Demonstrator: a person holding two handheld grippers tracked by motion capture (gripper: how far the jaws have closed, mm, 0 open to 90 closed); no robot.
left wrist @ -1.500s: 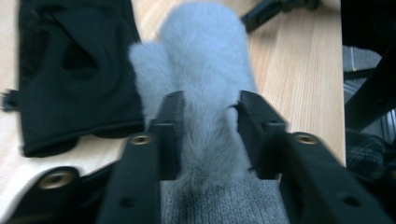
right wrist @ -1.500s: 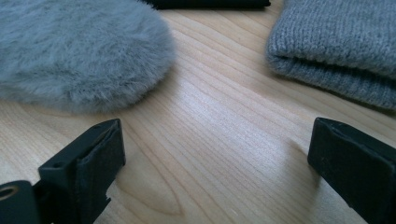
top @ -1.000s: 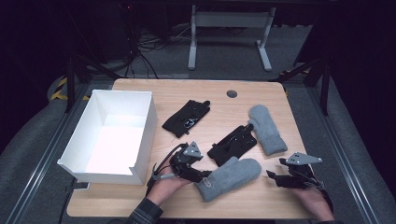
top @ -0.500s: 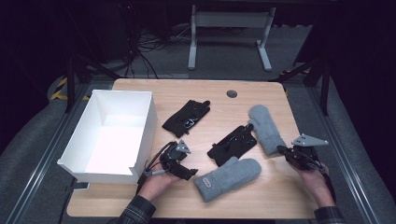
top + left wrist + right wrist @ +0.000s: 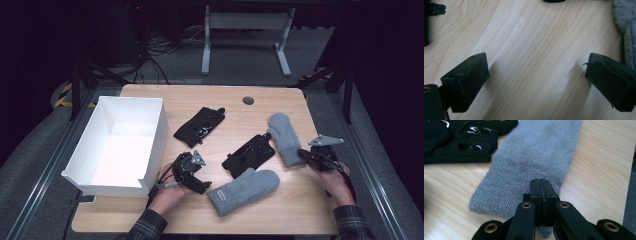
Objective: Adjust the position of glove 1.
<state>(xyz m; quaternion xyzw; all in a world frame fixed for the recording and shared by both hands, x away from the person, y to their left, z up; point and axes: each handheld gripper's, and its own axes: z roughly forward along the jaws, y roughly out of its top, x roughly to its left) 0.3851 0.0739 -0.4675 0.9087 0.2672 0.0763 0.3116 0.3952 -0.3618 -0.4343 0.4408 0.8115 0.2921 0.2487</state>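
Since the earlier frames, the left gripper (image 5: 199, 184) had drawn back from the near grey mitten (image 5: 244, 191) toward the white box (image 5: 152, 145), and the right gripper (image 5: 304, 156) had moved up the table to the cuff of the far grey mitten (image 5: 282, 137). Seen from the left gripper view, the left jaws stood wide apart with bare wood between them and nothing held; grey fleece lay just past the right-hand jaw at the frame edge. From the right gripper view, the right gripper (image 5: 540, 185) had its jaws pressed together over the knitted cuff of the far mitten (image 5: 529, 165); whether any fabric was pinched between them was hard to tell, as the jaws covered that spot. One black glove (image 5: 249, 155) lay between the two mittens, its fingers touching the far mitten's side, and it crowded the left of the right gripper view (image 5: 461, 140). Another black glove (image 5: 199, 126) lay farther up the table (image 5: 280, 210), beside the box and apart from the rest. A small dark round disc (image 5: 248, 100) sat near the far edge
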